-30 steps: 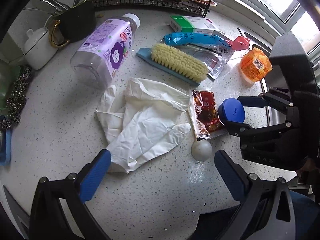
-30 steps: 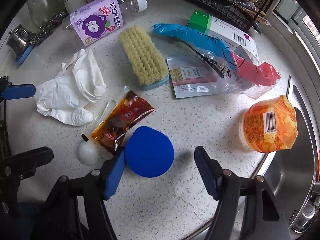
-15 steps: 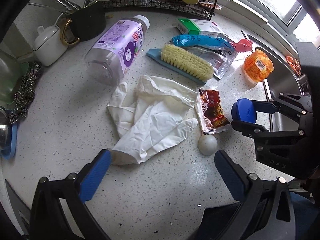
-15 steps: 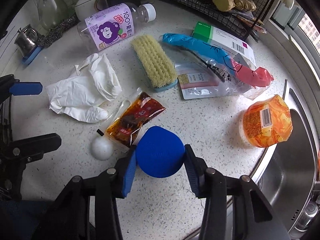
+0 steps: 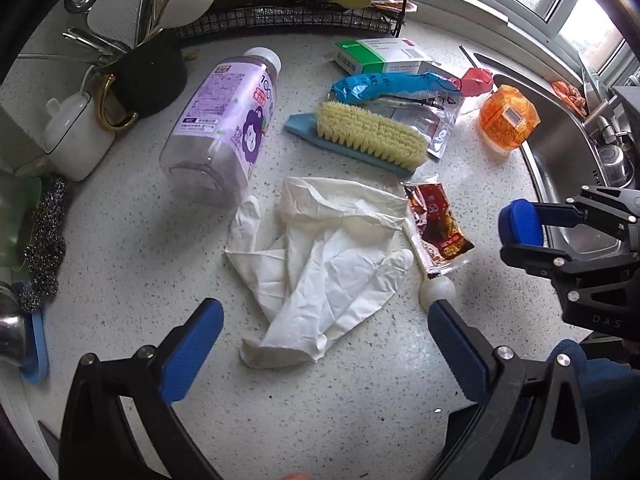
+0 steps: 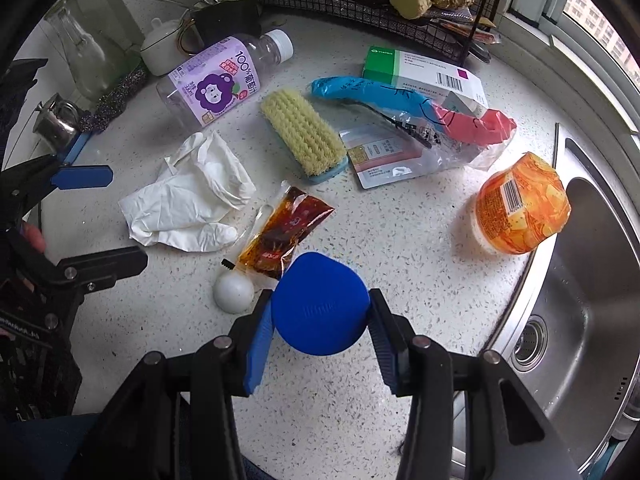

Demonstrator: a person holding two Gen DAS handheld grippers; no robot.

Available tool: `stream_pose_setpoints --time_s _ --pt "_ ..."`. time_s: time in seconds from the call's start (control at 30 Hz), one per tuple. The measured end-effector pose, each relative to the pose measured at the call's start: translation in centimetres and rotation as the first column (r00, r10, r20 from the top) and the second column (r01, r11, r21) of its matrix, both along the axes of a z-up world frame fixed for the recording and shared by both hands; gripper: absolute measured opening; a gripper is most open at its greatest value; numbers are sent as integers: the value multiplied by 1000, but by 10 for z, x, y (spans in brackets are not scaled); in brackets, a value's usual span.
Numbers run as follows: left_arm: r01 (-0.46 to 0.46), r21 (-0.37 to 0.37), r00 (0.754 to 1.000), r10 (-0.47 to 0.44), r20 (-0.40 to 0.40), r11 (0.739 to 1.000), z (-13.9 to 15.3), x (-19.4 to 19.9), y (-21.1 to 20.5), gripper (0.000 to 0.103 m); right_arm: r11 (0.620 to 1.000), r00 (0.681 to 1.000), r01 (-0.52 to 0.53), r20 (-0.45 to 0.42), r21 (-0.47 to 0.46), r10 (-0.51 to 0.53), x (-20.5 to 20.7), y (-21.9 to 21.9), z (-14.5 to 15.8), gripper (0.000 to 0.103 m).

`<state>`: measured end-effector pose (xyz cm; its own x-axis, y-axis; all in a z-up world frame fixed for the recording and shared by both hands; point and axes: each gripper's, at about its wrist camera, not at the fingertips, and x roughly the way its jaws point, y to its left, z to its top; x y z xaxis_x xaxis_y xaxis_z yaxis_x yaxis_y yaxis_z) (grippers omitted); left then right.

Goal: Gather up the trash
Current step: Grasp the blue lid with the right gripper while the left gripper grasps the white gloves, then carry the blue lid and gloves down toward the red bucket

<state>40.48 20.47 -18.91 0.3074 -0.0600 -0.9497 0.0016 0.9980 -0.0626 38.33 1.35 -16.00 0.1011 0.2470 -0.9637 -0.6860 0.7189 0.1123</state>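
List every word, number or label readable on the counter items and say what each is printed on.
"100%", then Chinese characters: purple label of the clear plastic bottle.
"DAS": black body of the right gripper, which is shut on a blue round cap.
Green-and-white cardboard box: barcode and print too small to read.
Orange wrapped cup, red sauce sachet, clear printed pouch: print unreadable.

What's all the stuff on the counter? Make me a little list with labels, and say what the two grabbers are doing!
surface: speckled white counter beside a steel sink
right gripper: shut on a blue cap
left gripper: open, holding nothing, above the white gloves
next to gloves: red sauce packet, small white ball
further back: lying purple-label bottle, scrub brush, blue-and-red bag, green-and-white box
near sink: orange wrapped tub
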Motion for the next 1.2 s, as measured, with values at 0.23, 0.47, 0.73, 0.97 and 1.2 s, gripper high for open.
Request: stream_pose_setpoints --time_s 0.23,0.47,0.73,0.97,1.2 --pt "53 31 997 -51 -60 998 -29 20 3 98 997 997 74 -32 -13 -74 1 -23 -5 43" --pt "84 68 995 -80 -64 994 -40 34 -6 74 990 988 139 -61 -29 -141 1 -37 -13 43" --pt "58 65 997 -55 -48 996 -30 30 -21 13 978 977 206 -60 33 -204 -4 -58 -3 43" --pt "17 40 1000 -16 -21 999 -14 2 -52 5 971 974 225 -43 80 -222 -13 -77 10 43" --pt "21 41 999 -23 35 999 26 -32 -101 4 969 976 215 7 119 -218 -39 -99 34 43"
